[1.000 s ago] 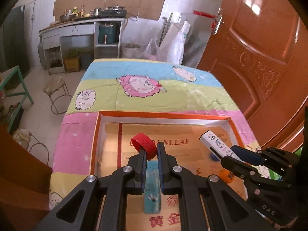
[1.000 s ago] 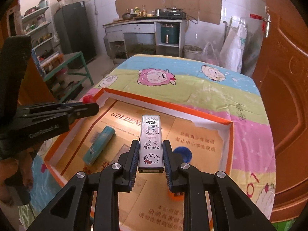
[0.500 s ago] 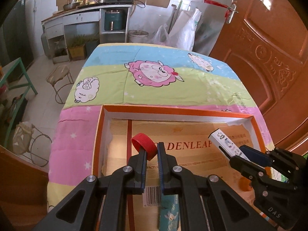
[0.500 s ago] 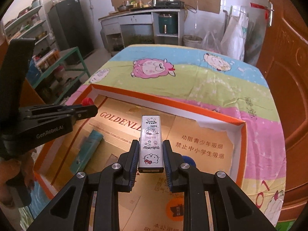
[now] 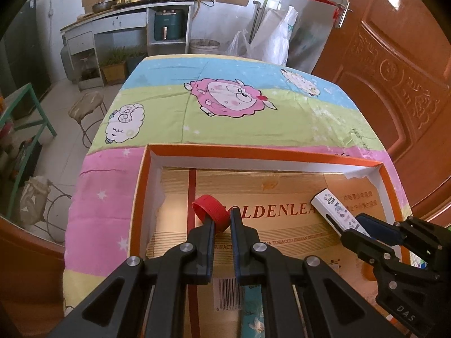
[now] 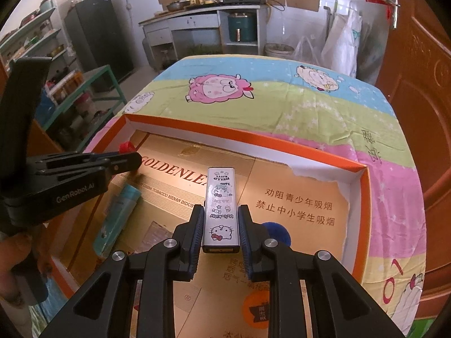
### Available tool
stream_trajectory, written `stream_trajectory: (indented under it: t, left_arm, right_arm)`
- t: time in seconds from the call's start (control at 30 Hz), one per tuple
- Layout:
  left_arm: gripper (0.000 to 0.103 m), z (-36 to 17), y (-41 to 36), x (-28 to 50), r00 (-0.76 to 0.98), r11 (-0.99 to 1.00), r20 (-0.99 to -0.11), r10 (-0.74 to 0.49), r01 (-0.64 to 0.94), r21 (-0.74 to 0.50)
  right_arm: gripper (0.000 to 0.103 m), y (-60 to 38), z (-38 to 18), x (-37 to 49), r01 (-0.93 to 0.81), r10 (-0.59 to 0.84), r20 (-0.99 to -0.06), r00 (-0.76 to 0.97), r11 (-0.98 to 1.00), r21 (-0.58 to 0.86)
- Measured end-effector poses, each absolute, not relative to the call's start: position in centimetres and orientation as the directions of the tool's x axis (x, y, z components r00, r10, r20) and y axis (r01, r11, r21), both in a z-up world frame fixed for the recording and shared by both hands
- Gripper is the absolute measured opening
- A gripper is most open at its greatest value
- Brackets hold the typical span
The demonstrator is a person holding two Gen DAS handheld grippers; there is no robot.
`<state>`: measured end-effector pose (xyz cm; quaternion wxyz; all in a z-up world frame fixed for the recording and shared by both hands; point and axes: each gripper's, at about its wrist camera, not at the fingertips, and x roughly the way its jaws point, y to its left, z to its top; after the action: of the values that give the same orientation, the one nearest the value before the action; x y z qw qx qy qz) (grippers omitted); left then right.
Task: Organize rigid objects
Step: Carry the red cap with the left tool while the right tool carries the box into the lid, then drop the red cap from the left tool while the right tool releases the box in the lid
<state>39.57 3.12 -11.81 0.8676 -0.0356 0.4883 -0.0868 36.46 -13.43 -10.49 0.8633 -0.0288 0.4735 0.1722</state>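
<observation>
My left gripper (image 5: pixel 222 219) is shut on a red bottle cap (image 5: pixel 210 208), held on edge above the left part of an orange-rimmed cardboard box (image 5: pixel 253 149). In the right wrist view my right gripper (image 6: pixel 220 219) is shut on a white Hello Kitty tin (image 6: pixel 221 205), a flat rectangular case sticking forward over the box floor. That tin (image 5: pixel 334 209) and the right gripper (image 5: pixel 358 226) show at the right of the left wrist view. The left gripper (image 6: pixel 132 159) with the cap (image 6: pixel 125 147) shows at the left of the right wrist view. A teal case (image 6: pixel 118 219) lies in the box.
The box sits on a table under a cartoon-sheep cloth (image 5: pixel 225 98). A blue round object (image 6: pixel 277 232) lies on the box floor behind the right fingers. A wooden door (image 5: pixel 400 64) stands to the right, a stool (image 5: pixel 86 107) and kitchen counter to the far left.
Both grippers have sunk and moved forward over the box, each keeping its object. The teal case has slipped toward the bottom edge of the left wrist view.
</observation>
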Motion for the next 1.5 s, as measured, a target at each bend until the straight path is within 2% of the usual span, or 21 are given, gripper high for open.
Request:
stream_trajectory:
  t: [0.33, 0.5, 0.6, 0.63, 0.67, 0.77, 1.5]
  left_arm:
    - [0.014, -12.1, 3.1, 39.8, 0.502, 0.98, -0.842, -0.195, 0.126, -0.152]
    - [0.021, -12.2, 3.5, 39.8, 0.494, 0.976, -0.842, -0.217, 0.123, -0.179]
    - [0.035, -12.0, 3.4, 39.5, 0.499, 0.974, -0.837, -0.225, 0.131, -0.184]
    - [0.046, -12.0, 3.3, 39.3, 0.501, 0.975, -0.836, -0.223, 0.133, -0.18]
    - [0.052, -11.9, 3.3, 39.2, 0.503, 0.975, -0.836, -0.222, 0.136, -0.177]
    - [0.053, -11.8, 3.1, 38.7, 0.511, 0.978, -0.834, -0.208, 0.139, -0.159]
    - [0.053, -9.1, 2.9, 33.9, 0.572, 0.979, -0.795, -0.201, 0.13, -0.154]
  right_arm:
    - [0.025, -13.3, -11.0, 36.7, -0.324, 0.268, -0.834, 0.483, 0.939, 0.114]
    - [0.026, -13.3, -11.0, 36.7, -0.317, 0.259, -0.835, 0.486, 0.942, 0.108]
    - [0.027, -13.3, -10.8, 36.5, -0.316, 0.253, -0.832, 0.494, 0.944, 0.099]
    - [0.027, -13.2, -10.7, 36.4, -0.315, 0.25, -0.831, 0.498, 0.944, 0.095]
    - [0.028, -13.2, -10.6, 36.3, -0.314, 0.246, -0.828, 0.503, 0.945, 0.09]
    - [0.038, -13.3, -10.3, 36.0, -0.315, 0.244, -0.824, 0.512, 0.945, 0.084]
    - [0.038, -14.2, -7.9, 32.1, -0.289, 0.238, -0.806, 0.543, 0.953, 0.087]
